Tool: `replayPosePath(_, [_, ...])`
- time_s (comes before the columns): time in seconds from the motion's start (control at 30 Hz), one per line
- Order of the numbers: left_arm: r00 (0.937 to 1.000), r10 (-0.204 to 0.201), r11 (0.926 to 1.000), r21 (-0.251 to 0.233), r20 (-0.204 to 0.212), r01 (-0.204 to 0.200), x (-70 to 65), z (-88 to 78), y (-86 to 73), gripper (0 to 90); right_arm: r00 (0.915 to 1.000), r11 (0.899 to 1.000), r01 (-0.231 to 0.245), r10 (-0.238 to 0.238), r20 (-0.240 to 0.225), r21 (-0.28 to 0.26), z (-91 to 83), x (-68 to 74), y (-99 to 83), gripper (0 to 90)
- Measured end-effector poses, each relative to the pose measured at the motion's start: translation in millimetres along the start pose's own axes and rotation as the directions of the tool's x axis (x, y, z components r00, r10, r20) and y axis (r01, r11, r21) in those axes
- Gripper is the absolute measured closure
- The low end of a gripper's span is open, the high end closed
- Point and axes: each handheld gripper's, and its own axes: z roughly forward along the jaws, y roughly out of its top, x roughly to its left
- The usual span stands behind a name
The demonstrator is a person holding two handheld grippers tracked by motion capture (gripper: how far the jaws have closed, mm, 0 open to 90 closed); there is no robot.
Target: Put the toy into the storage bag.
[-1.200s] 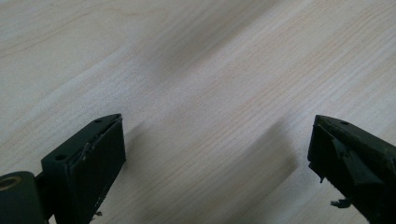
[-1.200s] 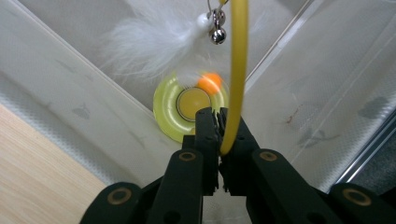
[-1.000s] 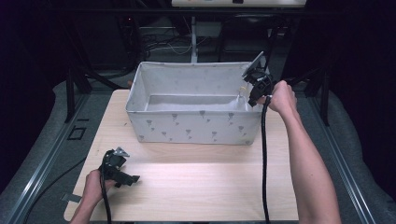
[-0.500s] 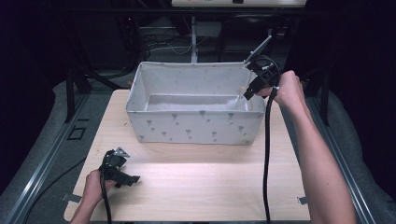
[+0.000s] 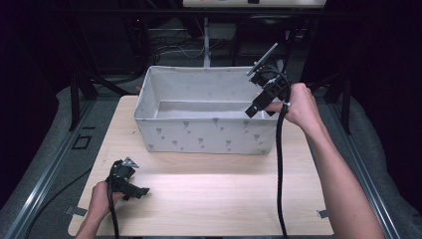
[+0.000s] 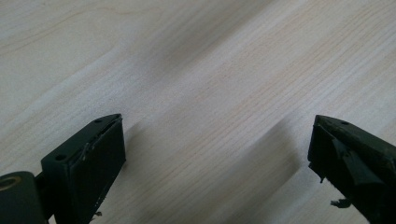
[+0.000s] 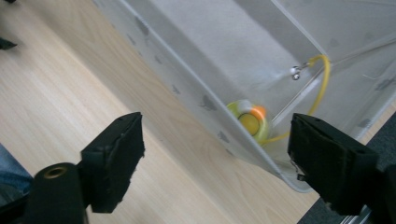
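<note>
A white fabric bin (image 5: pixel 204 135) with a grey print stands at the back of the wooden table (image 5: pixel 214 199). My right gripper (image 5: pixel 251 112) hangs over the bin's right front corner and tilts down into it. Its jaws have just been opening and stand wide, with nothing between them (image 7: pixel 217 133). Past them, a round yellow-green toy (image 7: pixel 250 122) on a yellow cord (image 7: pixel 322 88) with a small metal end (image 7: pixel 295 71) lies inside the bin against its wall. My left gripper (image 5: pixel 139 191) rests low at the table's front left, open over bare wood (image 6: pixel 217 126).
A black cable (image 5: pixel 278 164) trails from the right gripper across the table's right side toward the front edge. Behind the bin are a dark frame, a stand post (image 5: pixel 205 42) and loose cables. Tape marks sit at the table's front corners (image 5: pixel 322 214).
The right hand has lifted and drawn back from the bin's right rim toward the near side, and its jaws have opened. The yellowish thing at its tips is gone. The left gripper has stayed put.
</note>
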Motion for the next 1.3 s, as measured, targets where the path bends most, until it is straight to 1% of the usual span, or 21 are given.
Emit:
replayPosePath(0.07, [1.0000, 0.000, 1.0000, 0.001, 0.000, 0.000, -0.1, 0.0, -0.1, 4.2, 0.9999, 1.000, 0.012, -0.012, -0.001, -0.003, 0.2, 7.4, -1.6, 15.8])
replayPosePath(0.13, [1.0000, -0.002, 1.0000, 0.000, 0.000, 0.002, 0.1, -0.3, -0.3, 4.2, 0.9994, 0.999, 0.034, -0.034, 0.000, -0.002, 0.0, 14.6, -3.6, 15.0])
replayPosePath(0.23, [1.0000, -0.003, 1.0000, 0.002, 0.001, 0.003, 0.5, -0.2, -0.4, 4.2, 0.9981, 0.998, 0.062, -0.062, -0.001, -0.016, 0.7, 26.5, -8.8, 14.0])
replayPosePath(0.27, [1.0000, -0.003, 1.0000, 0.002, 0.002, 0.003, 0.5, 0.1, -0.4, 4.2, 0.9978, 0.998, 0.065, -0.065, -0.006, -0.022, 1.3, 29.2, -10.4, 13.6])
replayPosePath(0.3, [1.0000, -0.004, 1.0000, 0.001, 0.002, 0.004, 0.1, 0.3, -0.2, 4.2, 0.9976, 0.997, 0.069, -0.069, -0.008, -0.030, 2.8, 33.3, -12.5, 12.7])
replayPosePath(0.4, [1.0000, 0.001, 1.0000, -0.001, -0.001, -0.001, -0.2, 0.0, -0.2, 4.2, 0.9946, 0.994, 0.103, -0.103, -0.004, -0.025, 7.4, 45.9, -18.5, 10.8])
replayPosePath(0.43, [1.0000, 0.000, 1.0000, -0.002, -0.005, 0.000, -0.1, 0.1, -0.4, 4.2, 0.9937, 0.993, 0.112, -0.112, -0.004, -0.024, 9.8, 50.4, -20.7, 9.5])
replayPosePath(0.53, [1.0000, -0.004, 1.0000, 0.000, 0.000, 0.004, 0.5, -0.4, -0.6, 4.2, 0.9894, 0.989, 0.145, -0.145, -0.003, -0.016, 18.9, 64.7, -28.3, 6.5])
replayPosePath(0.57, [1.0000, -0.004, 1.0000, 0.001, 0.001, 0.004, 0.5, -0.3, -0.6, 4.2, 0.9863, 0.986, 0.165, -0.165, -0.006, -0.004, 23.1, 70.1, -31.7, 5.4])
replayPosePath(0.67, [1.0000, -0.001, 1.0000, -0.002, 0.000, 0.001, 0.2, 0.1, -0.3, 4.2, 0.9839, 0.984, 0.178, -0.178, -0.020, 0.003, 33.2, 80.4, -39.9, 3.5])
replayPosePath(0.7, [1.0000, 0.000, 1.0000, -0.001, -0.001, 0.000, 0.1, 0.3, -0.3, 4.2, 0.9822, 0.982, 0.187, -0.187, -0.018, 0.013, 36.1, 84.0, -42.6, 3.0])
replayPosePath(0.83, [1.0000, 0.000, 1.0000, -0.002, -0.002, 0.000, 0.0, 0.1, -0.4, 4.2, 0.9785, 0.979, 0.204, -0.204, -0.029, 0.010, 49.6, 98.2, -54.7, 1.0])
replayPosePath(0.9, [1.0000, -0.002, 1.0000, -0.003, -0.006, 0.002, -0.1, -0.5, -0.4, 4.2, 0.9767, 0.977, 0.213, -0.213, -0.029, 0.017, 54.9, 104.2, -59.4, 0.0])
replayPosePath(0.93, [0.9999, 0.001, 1.0000, -0.008, -0.011, -0.001, -0.1, -1.2, -0.1, 4.3, 0.9768, 0.977, 0.214, -0.213, -0.022, 0.015, 58.9, 107.1, -62.7, 0.0])
replayPosePath(0.97, [1.0000, -0.003, 0.9999, -0.011, -0.008, 0.003, -0.1, -1.5, -0.1, 4.3, 0.9769, 0.977, 0.213, -0.213, -0.016, 0.019, 62.4, 110.0, -65.9, 0.0])
replayPosePath(1.07, [1.0000, -0.001, 1.0000, -0.009, -0.009, 0.001, 0.0, -1.2, -0.1, 4.3, 0.9780, 0.978, 0.207, -0.206, -0.031, 0.014, 77.0, 117.6, -77.6, 0.0])
replayPosePath(1.2, [1.0000, 0.001, 1.0000, -0.008, -0.010, -0.001, -0.5, -1.5, -0.3, 4.2, 0.9813, 0.983, 0.182, -0.181, -0.066, 0.012, 96.6, 123.2, -94.2, 0.0])
replayPosePath(1.3, [0.9999, 0.003, 1.0000, -0.004, -0.010, -0.003, -1.1, -1.1, -0.5, 4.3, 0.9845, 0.988, 0.151, -0.150, -0.091, 0.013, 109.1, 121.9, -107.3, 0.0])
